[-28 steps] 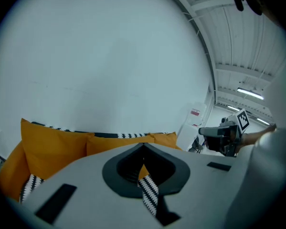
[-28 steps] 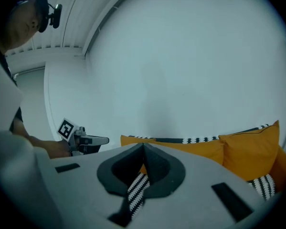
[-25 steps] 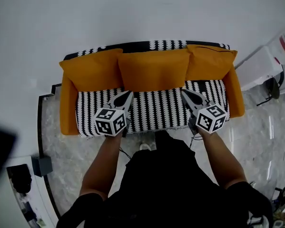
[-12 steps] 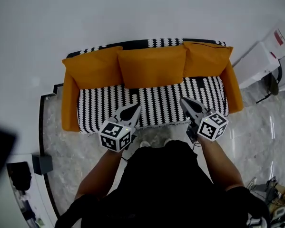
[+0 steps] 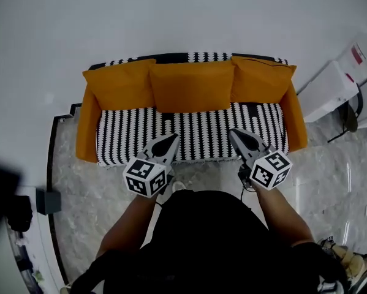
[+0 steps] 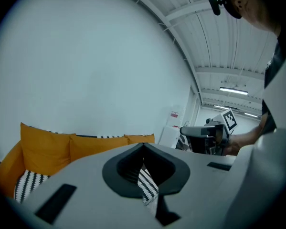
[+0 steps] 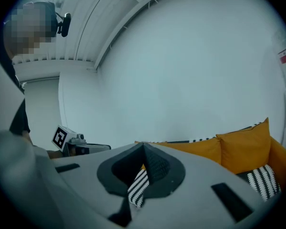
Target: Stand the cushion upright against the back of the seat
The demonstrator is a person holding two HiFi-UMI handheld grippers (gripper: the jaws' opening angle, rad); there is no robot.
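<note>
Three orange cushions stand upright in a row against the sofa's back: the left cushion, the middle cushion and the right cushion. The black-and-white striped seat lies bare in front of them. My left gripper hangs shut over the seat's front edge, left of centre, with nothing in it. My right gripper is shut and empty too, over the front edge right of centre. Both point toward the cushions and touch none. The left gripper view shows the cushion row beyond its shut jaws.
The sofa has orange arms and stands against a white wall. A white cabinet stands to its right, with cables beside it. A dark box sits on the marble floor at the left. The person stands directly in front of the sofa.
Both grippers have drawn back from over the seat, near the cushions, to its front edge and risen a little. The cushions have not moved.
</note>
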